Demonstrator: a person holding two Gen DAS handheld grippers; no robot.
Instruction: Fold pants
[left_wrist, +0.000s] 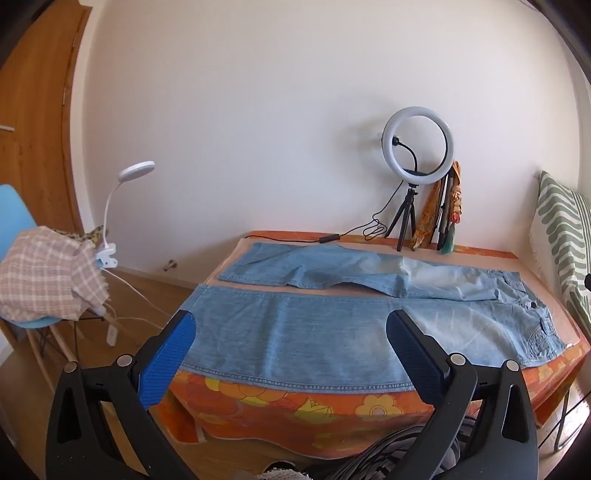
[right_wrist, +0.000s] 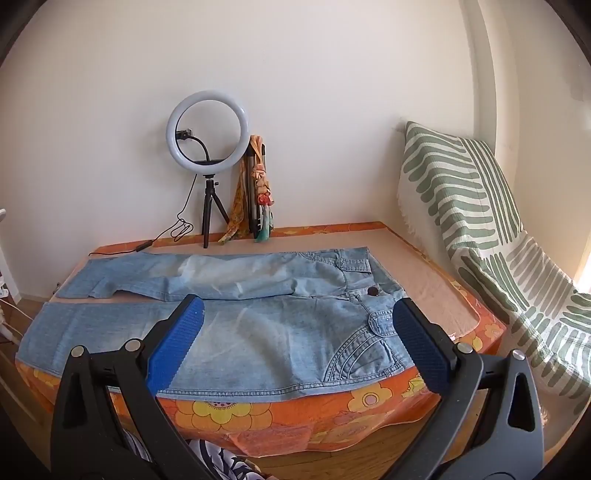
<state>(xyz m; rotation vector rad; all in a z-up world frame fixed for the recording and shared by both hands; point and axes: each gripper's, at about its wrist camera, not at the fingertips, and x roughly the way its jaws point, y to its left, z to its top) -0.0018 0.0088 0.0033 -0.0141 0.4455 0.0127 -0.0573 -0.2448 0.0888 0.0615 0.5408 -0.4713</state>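
Light blue denim pants (left_wrist: 295, 332) lie spread flat on a table with an orange flowered cloth (left_wrist: 295, 406), legs apart, hems to the left, waist to the right. The far leg (left_wrist: 332, 275) is creased near the knee. In the right wrist view the pants (right_wrist: 258, 332) show the waist button (right_wrist: 373, 292) and a stitched pocket (right_wrist: 365, 354). My left gripper (left_wrist: 291, 334) is open and empty, held before the near leg. My right gripper (right_wrist: 297, 319) is open and empty, held before the hip area.
A ring light on a tripod (left_wrist: 417, 147) with its cable, and a folded tripod with scarves (left_wrist: 448, 206), stand at the table's back. A chair with checked cloth (left_wrist: 48, 273) and a clip lamp (left_wrist: 122, 192) are left. A green-striped cover (right_wrist: 480, 229) is right.
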